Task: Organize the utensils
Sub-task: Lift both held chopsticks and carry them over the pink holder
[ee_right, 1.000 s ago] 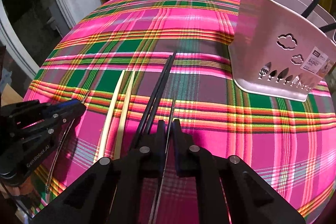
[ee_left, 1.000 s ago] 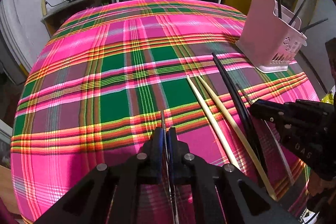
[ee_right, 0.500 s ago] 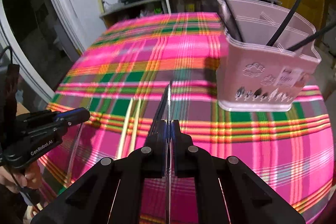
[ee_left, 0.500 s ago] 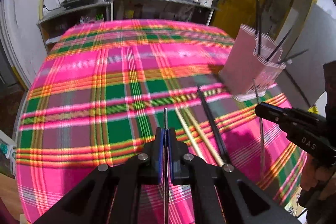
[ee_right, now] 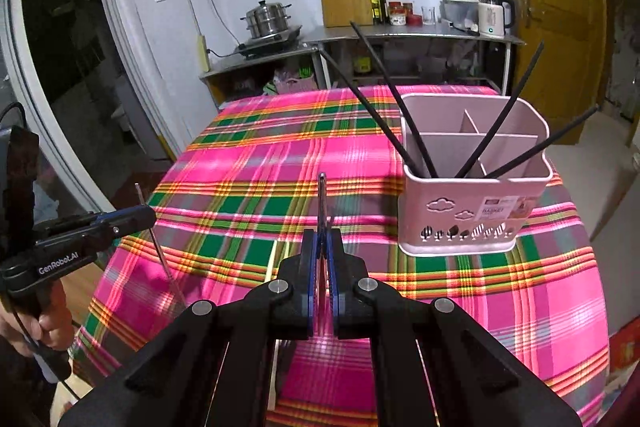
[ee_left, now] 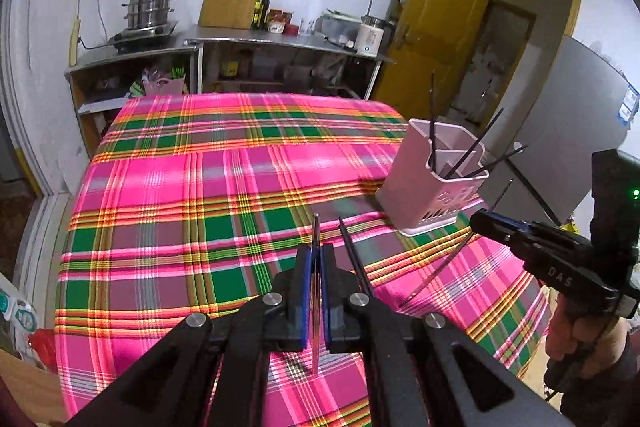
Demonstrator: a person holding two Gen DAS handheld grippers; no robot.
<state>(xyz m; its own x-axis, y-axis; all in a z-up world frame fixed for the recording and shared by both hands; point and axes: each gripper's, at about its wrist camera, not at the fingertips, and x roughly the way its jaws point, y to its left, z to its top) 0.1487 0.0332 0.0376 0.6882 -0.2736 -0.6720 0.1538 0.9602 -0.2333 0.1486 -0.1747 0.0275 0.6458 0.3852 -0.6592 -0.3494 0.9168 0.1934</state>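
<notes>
Left tool (ee_left: pixel 316 269): jaws closed on a thin metal rod (ee_left: pixel 315 291). The rod runs lengthwise between the blue pads, its tip projecting forward past them and its other end showing behind them. In the right wrist view the same tool (ee_right: pixel 146 215) appears at the left, held by a hand (ee_right: pixel 44 323), with the rod crossing it steeply, one end above the jaws and the longer part hanging below.

Right tool (ee_right: pixel 322 251): jaws closed on a second thin rod (ee_right: pixel 321 211), clamped the same way with its tip projecting ahead. In the left wrist view this tool (ee_left: pixel 478 221) appears at the right, gripped by a hand (ee_left: pixel 580 343); its rod slants from above the jaws down toward the cloth.

Both tools are raised clear of the counter (ee_left: pixel 160 227), which is covered in pink, green and yellow plaid cloth.

Basket (ee_right: pixel 476 203): pink, upright, divided into compartments, standing near the counter's right edge. Four black chopsticks (ee_right: pixel 412 131) lean in it, two tilted left and two tilted right. Which compartment each occupies cannot be told for certain.

One further black stick (ee_left: pixel 356 259) shows just right of the left tool's fingers; whether it lies on the cloth cannot be told.
</notes>
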